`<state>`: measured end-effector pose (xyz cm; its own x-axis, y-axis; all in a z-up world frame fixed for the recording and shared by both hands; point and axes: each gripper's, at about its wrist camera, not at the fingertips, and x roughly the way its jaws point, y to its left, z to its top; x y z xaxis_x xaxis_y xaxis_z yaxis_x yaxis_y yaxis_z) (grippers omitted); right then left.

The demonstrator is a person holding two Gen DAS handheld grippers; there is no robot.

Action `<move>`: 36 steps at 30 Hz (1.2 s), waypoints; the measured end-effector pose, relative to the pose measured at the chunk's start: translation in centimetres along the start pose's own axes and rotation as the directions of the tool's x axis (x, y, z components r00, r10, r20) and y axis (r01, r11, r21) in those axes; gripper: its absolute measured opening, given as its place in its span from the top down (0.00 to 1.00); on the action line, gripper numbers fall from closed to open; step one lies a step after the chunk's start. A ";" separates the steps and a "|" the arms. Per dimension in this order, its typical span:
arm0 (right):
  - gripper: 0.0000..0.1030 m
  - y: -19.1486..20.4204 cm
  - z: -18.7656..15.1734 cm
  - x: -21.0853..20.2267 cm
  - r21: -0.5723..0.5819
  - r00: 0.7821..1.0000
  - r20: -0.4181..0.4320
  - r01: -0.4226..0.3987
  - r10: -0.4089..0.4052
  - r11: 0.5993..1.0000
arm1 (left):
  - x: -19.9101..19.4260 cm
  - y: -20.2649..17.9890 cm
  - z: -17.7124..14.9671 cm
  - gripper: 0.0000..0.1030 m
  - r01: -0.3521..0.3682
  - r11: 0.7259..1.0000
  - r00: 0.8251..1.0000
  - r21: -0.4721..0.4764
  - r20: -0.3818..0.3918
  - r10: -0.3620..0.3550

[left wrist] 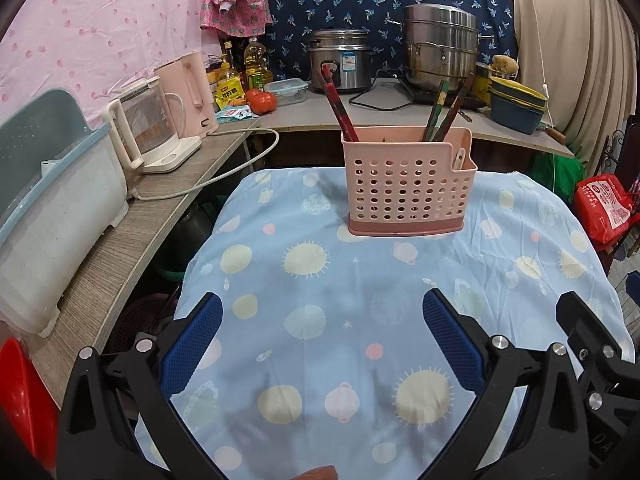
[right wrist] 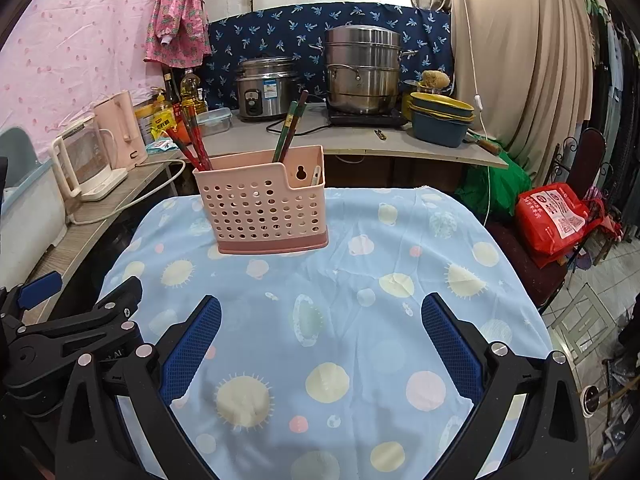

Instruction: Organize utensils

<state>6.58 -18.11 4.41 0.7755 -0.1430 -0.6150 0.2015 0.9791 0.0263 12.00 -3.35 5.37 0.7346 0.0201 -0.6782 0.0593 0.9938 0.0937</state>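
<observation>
Left gripper [left wrist: 322, 316]: fingers [left wrist: 192, 344] spread wide and released, nothing between the blue pads, hovering above the near part of the cloth; it also shows at the left edge of the right wrist view [right wrist: 40, 292]
Right gripper [right wrist: 320, 316]: fingers [right wrist: 452, 344] likewise parted and empty, above the near part of the cloth; its black frame shows at the right edge of the left wrist view
Cloth [left wrist: 360, 320]: light blue, printed with pale yellow suns and pink and white planets, draped over the desk and hanging off its edges
Utensil holder [left wrist: 404, 184]: pink perforated plastic caddy on a darker pink base, standing upright on the far part of the cloth, well apart from both grippers
Red chopsticks [left wrist: 338, 106]: standing in the left end of the holder, leaning left
Green and brown chopsticks [left wrist: 444, 110]: standing further right in the holder, leaning right
Small side pocket: at the holder's right end, lower-walled, with a pale utensil handle [left wrist: 460, 158] poking up; what kind of utensil cannot be told
Left counter: a glass kettle [left wrist: 148, 128] on a white base, a pink kettle [left wrist: 192, 92] behind it, a pale dish rack [left wrist: 52, 208] nearer the camera
Back counter: rice cooker [left wrist: 340, 60], stacked steel steamer pot [left wrist: 440, 52], oil bottles [left wrist: 254, 60], a tomato [left wrist: 261, 101], nested blue and yellow basins [left wrist: 516, 104]
Right side: a red bag [right wrist: 554, 216] on a chair beside the desk
</observation>
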 end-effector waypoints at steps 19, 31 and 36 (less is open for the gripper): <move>0.06 -0.1 -0.1 0.2 0.001 1.000 -0.002 0.002 -0.002 1.000 | 0.1 0.2 -0.1 0.07 -0.011 1.000 1.000 -0.002 0.003 0.011; 0.06 0.1 -0.2 0.3 0.000 1.000 -0.004 0.004 -0.004 1.000 | 0.1 0.2 -0.1 0.07 -0.027 1.000 1.000 -0.007 0.003 0.027; 0.06 0.2 -0.2 0.3 0.001 1.000 -0.004 0.004 -0.004 1.000 | 0.2 0.2 -0.1 0.07 -0.028 1.000 1.000 -0.006 -0.001 0.028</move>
<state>6.74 -17.96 4.06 0.7722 -0.1466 -0.6183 0.2052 0.9784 0.0243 12.07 -3.14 5.14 0.7351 0.0476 -0.6763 0.0352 0.9935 0.1082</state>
